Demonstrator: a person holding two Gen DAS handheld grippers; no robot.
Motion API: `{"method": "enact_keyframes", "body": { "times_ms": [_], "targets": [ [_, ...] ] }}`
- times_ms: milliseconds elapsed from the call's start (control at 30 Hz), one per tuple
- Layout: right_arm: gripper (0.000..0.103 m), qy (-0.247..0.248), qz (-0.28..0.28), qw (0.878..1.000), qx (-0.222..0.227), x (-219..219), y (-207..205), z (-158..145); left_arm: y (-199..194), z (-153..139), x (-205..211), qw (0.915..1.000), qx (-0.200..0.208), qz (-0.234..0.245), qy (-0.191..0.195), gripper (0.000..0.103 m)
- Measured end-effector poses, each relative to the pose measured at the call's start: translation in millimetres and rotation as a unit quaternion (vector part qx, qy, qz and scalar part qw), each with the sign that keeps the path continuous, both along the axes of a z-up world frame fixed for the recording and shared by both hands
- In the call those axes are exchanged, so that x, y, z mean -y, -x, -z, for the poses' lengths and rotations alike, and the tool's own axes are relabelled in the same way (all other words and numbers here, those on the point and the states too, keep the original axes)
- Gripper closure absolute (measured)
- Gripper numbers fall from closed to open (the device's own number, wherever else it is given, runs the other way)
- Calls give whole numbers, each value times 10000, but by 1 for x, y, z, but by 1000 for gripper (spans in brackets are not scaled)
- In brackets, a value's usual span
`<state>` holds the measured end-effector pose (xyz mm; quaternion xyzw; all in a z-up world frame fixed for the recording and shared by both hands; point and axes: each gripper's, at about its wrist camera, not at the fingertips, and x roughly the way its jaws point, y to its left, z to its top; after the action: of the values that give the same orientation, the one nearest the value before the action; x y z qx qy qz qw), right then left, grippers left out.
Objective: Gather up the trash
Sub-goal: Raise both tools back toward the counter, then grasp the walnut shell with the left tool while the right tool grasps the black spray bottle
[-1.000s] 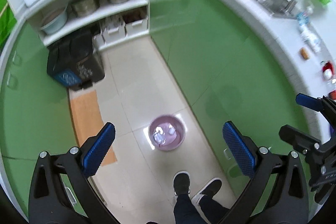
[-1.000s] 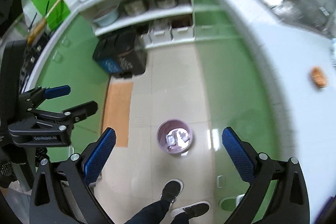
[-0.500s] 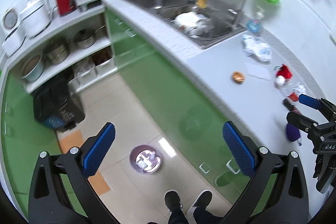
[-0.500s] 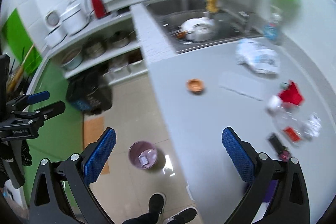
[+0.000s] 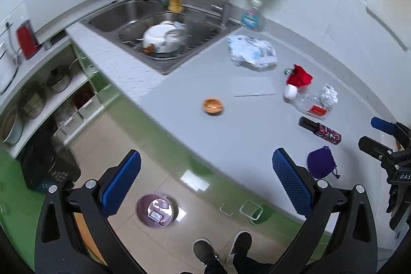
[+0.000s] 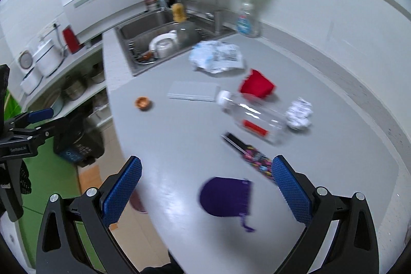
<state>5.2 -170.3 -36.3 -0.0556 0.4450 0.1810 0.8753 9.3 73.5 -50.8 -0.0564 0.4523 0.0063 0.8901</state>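
left gripper (image 5: 205, 182) spread, empty | right gripper (image 6: 205, 184) spread (ribbed blue pads), empty | crumpled paper ball (image 6: 299, 113) | clear plastic bottle (image 6: 253, 118)

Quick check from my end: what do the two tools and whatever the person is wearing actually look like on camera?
Both tools match: the left tool and right tool have black angular frames with silver bolts and blue textured pads. White lettering marks each body, partly unreadable. Black textured gloves hang below them. Dark trousers and black white-soled shoes show.

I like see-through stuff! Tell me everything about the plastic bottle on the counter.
The plastic bottle is clear and looks empty, with a white cap and a red label. It lies on its side on the grey counter, cap toward the sink. A crumpled paper ball sits against its base. Nothing grips it.
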Motion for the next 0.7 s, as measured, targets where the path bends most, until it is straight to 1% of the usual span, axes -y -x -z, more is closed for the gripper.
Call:
{"method": "enact_keyframes", "body": {
  "times_ms": [133,300,633,700],
  "targets": [
    [6,67,121,9999,-15,22,-4,3,-18,8,19,9998,-82,178,-3,3],
    [6,129,127,9998,-91,33,-13,12,-37,20,31,9994,-234,242,-20,3],
    [6,405,-140,9973,-597,34,-49,58,-72,53,25,9977,-634,211,79,3],
    [6,447,-166,9967,-656,32,-53,63,-80,61,23,9973,-700,184,103,3]
  ]
}}
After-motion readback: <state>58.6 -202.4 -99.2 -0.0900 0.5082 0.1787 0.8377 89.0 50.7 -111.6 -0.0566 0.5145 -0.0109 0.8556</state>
